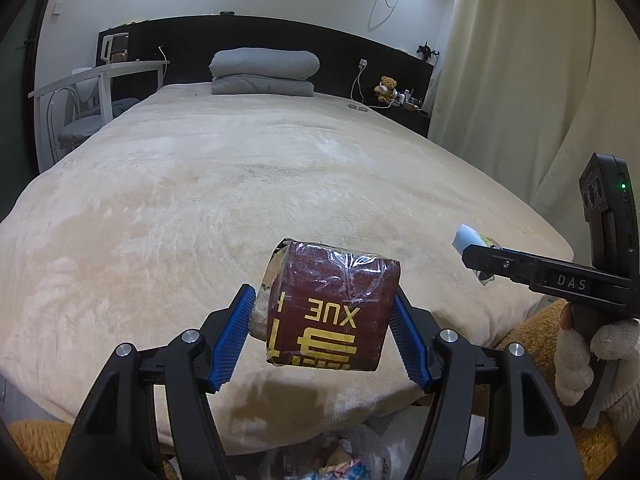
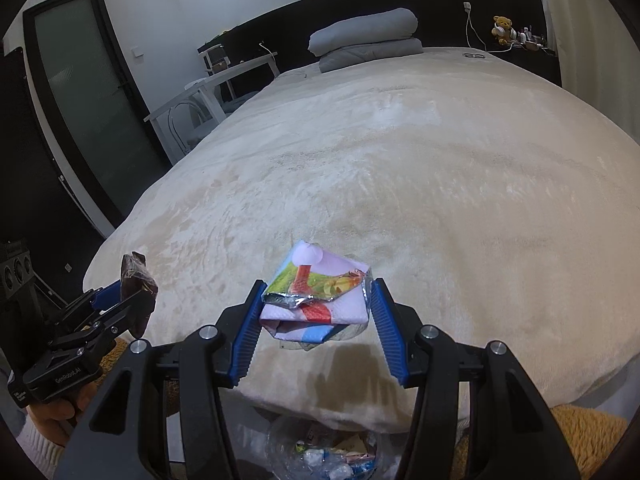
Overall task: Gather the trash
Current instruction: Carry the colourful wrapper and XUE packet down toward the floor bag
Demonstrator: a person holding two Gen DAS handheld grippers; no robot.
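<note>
My left gripper (image 1: 324, 300) is shut on a dark red packet (image 1: 332, 312) wrapped in clear film, with yellow letters, held above the foot of the bed (image 1: 240, 184). The same packet (image 2: 138, 280) and left gripper (image 2: 124, 292) show at the lower left of the right wrist view. My right gripper (image 2: 318, 296) is shut on a folded pink and green printed wrapper (image 2: 320, 292) with a crumpled foil edge. In the left wrist view that right gripper (image 1: 476, 256) reaches in from the right with the wrapper (image 1: 466, 238) at its tip.
A clear bag of trash (image 2: 324, 456) lies on the floor below both grippers, seen also as the bag (image 1: 340, 460). The beige bed carries a folded grey duvet (image 1: 264, 72) at its head. A white desk and chair (image 1: 92, 92) stand left; a curtain (image 1: 520, 80) hangs right.
</note>
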